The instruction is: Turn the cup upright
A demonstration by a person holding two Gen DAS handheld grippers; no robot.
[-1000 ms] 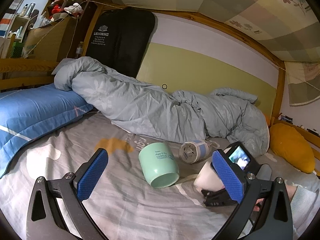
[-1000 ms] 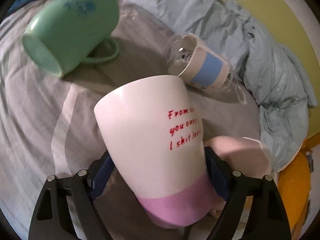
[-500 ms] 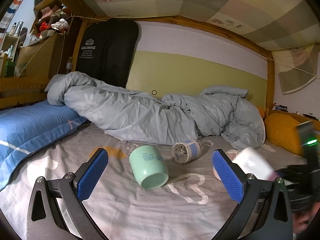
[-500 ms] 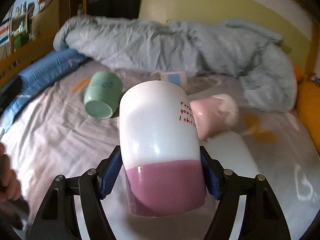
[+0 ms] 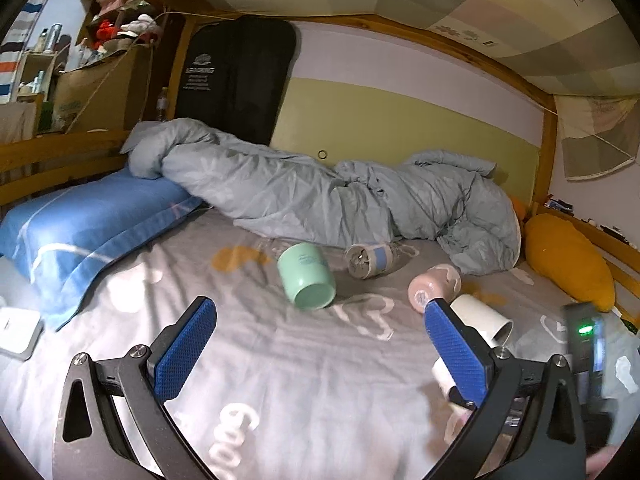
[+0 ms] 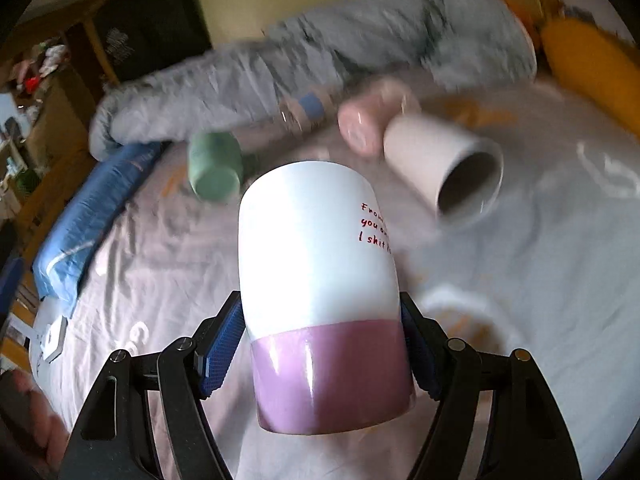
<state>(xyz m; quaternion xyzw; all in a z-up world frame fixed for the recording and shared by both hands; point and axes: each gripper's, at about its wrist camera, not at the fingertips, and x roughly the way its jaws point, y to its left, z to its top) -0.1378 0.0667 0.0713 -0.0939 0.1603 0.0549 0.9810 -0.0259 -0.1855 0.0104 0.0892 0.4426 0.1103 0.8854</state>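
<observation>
My right gripper (image 6: 324, 344) is shut on a white cup with a pink band and red lettering (image 6: 320, 272); the blue pads press its two sides and hold it off the bed, pink end toward the camera. In the left wrist view this cup (image 5: 442, 376) shows partly behind the right finger. My left gripper (image 5: 316, 354) is open and empty above the grey bed sheet (image 5: 280, 380). On the sheet lie on their sides a green mug (image 5: 307, 277), a clear bottle with a blue band (image 5: 370, 260), a pink cup (image 5: 434, 286) and a white cup (image 5: 482, 318).
A crumpled grey duvet (image 5: 340, 204) lies along the back wall. A blue pillow (image 5: 80, 228) is at the left, an orange cushion (image 5: 568, 264) at the right. A white device (image 5: 18, 332) lies at the left edge. Wooden bed rails frame both sides.
My right gripper has lifted the white-and-pink cup off the sheet, pulled it back from the other cups and turned it. The left gripper has drawn back and stays open.
</observation>
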